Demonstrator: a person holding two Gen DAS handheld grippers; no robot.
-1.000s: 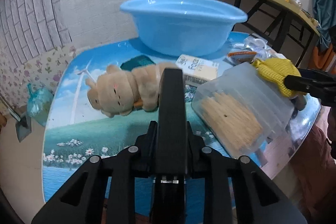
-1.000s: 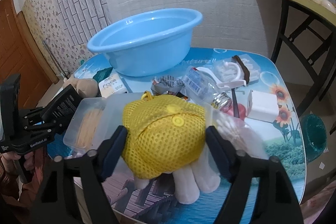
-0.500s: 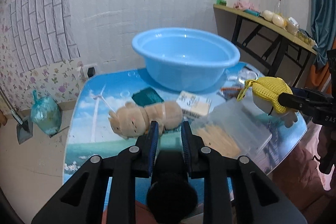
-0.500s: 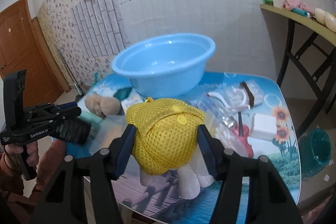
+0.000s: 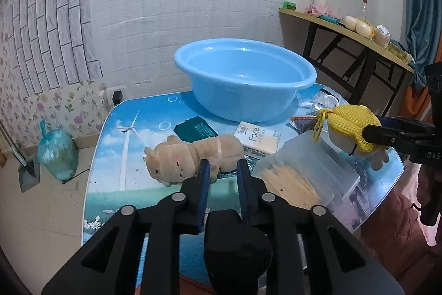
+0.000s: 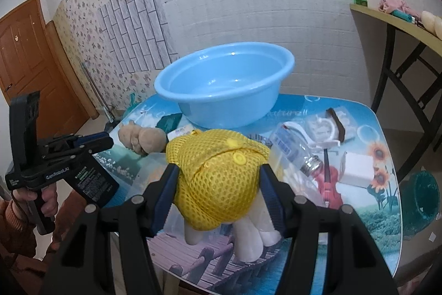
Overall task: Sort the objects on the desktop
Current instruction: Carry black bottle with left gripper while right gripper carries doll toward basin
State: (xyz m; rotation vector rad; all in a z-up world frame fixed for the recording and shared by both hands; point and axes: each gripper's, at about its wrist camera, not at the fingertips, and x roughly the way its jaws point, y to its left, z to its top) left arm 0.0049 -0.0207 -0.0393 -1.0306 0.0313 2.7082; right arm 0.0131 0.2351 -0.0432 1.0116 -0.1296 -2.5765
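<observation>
Left wrist view: the left gripper is held above the table, its jaws narrowly parted after a slight opening and pinching a black object low down; the plush toy lies beyond them, near the blue basin at the table's far edge. Right wrist view: the right gripper has its jaws, lately drawn closer, pressed on the yellow mesh bag, held clear of the table's near edge.
</observation>
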